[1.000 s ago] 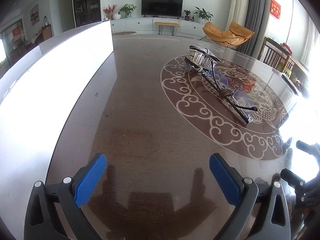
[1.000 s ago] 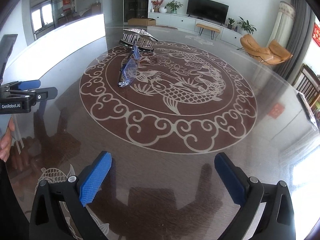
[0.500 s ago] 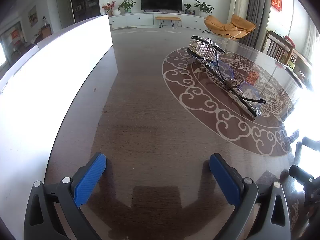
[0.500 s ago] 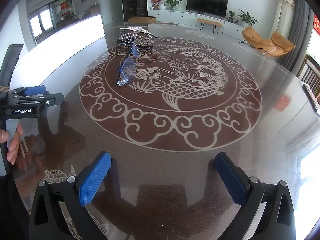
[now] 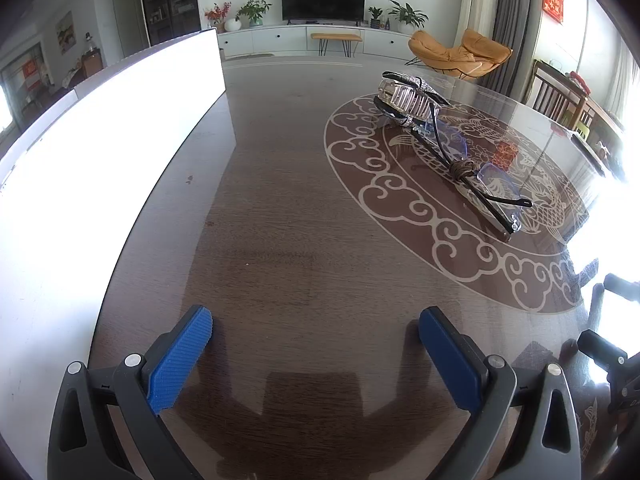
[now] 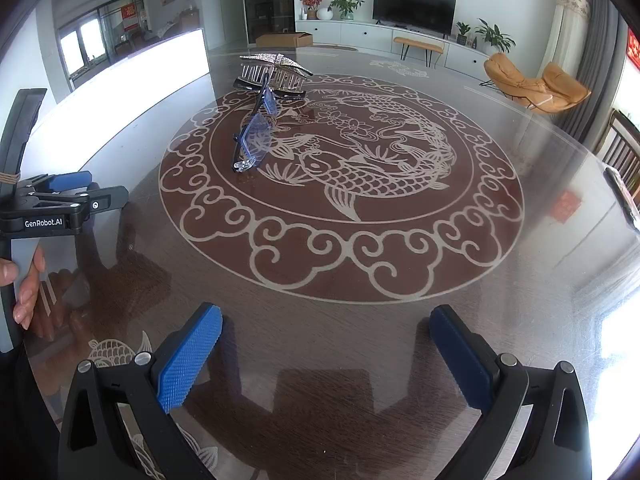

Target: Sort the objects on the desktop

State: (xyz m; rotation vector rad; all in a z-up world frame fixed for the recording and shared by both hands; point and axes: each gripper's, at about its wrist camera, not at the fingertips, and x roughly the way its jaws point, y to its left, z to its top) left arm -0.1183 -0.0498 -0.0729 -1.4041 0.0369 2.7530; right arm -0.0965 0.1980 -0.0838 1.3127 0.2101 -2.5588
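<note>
**Glasses and hair clip wait on the medallion, both grippers held wide**

The folded glasses (image 6: 253, 139) lie on the carved fish medallion of the dark wooden table (image 5: 280, 220), their blue-tinted lenses tilted up and one black temple arm running back toward the hair clip (image 6: 274, 72). That clip, a sparkly claw type with clear teeth, sits at the far end of the glasses, just touching or overlapping the temple tips (from here I cannot tell which). In the left wrist view the same pair shows as one long line: the clip (image 5: 408, 94) farther off, the glasses (image 5: 476, 176) nearer, with a small brown cord knotted around the frame at mid-length.

The right gripper (image 6: 326, 334) hovers low over the near rim of the medallion, its blue pads spread far apart with nothing between them, pointed toward the middle of the table and well short of the glasses. The left gripper (image 5: 316, 332) is likewise spread wide and empty, aimed across bare wood to the left of the medallion; the glasses sit ahead and to its right. From the right wrist view the left gripper (image 6: 96, 192) appears side-on at the table's left edge, held level, and the person's left hand (image 6: 24, 280) curls around its handle below.

A bright white panel (image 5: 100, 140) stands along the left side of the table.
</note>
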